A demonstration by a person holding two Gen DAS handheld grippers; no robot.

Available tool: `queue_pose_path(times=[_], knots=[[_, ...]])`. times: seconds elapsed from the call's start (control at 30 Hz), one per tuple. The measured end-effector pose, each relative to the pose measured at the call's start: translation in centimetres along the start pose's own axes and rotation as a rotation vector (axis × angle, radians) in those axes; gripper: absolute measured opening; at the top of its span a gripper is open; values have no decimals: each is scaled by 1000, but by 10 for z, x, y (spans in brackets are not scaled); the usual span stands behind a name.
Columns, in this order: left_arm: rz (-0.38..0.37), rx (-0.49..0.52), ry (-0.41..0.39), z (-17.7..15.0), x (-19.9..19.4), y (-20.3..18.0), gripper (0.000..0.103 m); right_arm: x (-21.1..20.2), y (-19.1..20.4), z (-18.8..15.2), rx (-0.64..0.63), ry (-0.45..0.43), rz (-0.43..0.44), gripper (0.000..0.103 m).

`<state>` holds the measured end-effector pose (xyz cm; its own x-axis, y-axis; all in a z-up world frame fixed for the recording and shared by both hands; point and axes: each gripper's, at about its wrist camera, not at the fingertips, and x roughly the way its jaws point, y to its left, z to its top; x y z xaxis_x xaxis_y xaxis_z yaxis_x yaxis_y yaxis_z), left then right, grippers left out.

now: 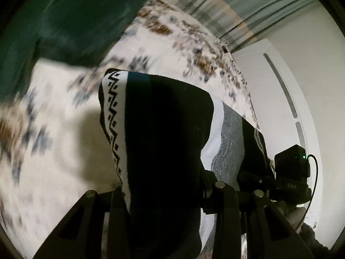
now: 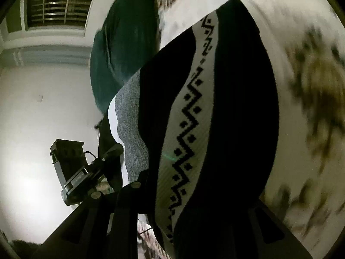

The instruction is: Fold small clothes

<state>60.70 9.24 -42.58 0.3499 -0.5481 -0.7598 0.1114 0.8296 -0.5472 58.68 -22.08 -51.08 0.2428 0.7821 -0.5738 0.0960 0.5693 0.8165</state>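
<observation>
A black knit garment (image 1: 163, 129) with white zigzag bands and a grey stripe hangs stretched between my two grippers, lifted above the bed. My left gripper (image 1: 170, 215) is shut on one edge of it; the cloth drapes over the fingers. In the right wrist view my right gripper (image 2: 194, 226) is shut on the same garment (image 2: 237, 108), which covers most of the view. The right gripper shows in the left wrist view (image 1: 289, 172), and the left gripper shows in the right wrist view (image 2: 86, 172).
A white bedspread (image 1: 64, 140) with brown and blue flower print lies below. A dark green cloth (image 1: 75, 21) lies on it at the far side, also in the right wrist view (image 2: 123, 54). A white wall (image 1: 301, 64), curtains (image 1: 237, 4) and a window grille (image 2: 56, 6) stand beyond.
</observation>
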Motion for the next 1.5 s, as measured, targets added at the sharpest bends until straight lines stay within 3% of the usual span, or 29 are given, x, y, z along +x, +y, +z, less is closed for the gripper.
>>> queue_pose_path(times=[0.17,0.27,0.33,0.4,0.43,0.5,0.53,0.57,0.6,0.63,0.73,0.83,0.93,1.17,1.5], knots=[[11,15,5,67,52,0,33,5,-9,87,-6,-37,-31,23],[42,9,57,93,90,10,39,13,-21,126,-17,-34,-69,23],[79,2,90,105,114,21,51,22,-36,146,-10,-14,-81,23],[112,4,99,109,129,28,57,31,-51,157,17,5,-111,24],[132,12,94,109,131,28,66,33,-58,162,32,19,-121,26],[175,39,83,108,128,24,80,34,-58,165,37,16,-171,35],[196,47,78,107,126,22,93,29,-60,167,28,12,-199,49],[232,68,66,103,121,17,97,27,-56,168,6,3,-241,55],[256,81,57,102,118,15,100,24,-49,166,-16,-8,-292,69],[288,99,43,98,113,11,100,17,-37,163,-56,-31,-408,85],[409,154,-21,84,94,-7,103,0,-12,145,-113,-84,-611,103],[476,165,-46,70,82,-22,103,-10,7,115,-167,-140,-819,103],[517,178,-39,51,67,-42,103,-23,23,80,-203,-188,-925,103],[580,208,-113,19,6,-104,103,-78,84,17,-223,-338,-1017,103],[566,236,-232,-30,-129,-199,103,-192,212,-83,-292,-490,-1004,103]])
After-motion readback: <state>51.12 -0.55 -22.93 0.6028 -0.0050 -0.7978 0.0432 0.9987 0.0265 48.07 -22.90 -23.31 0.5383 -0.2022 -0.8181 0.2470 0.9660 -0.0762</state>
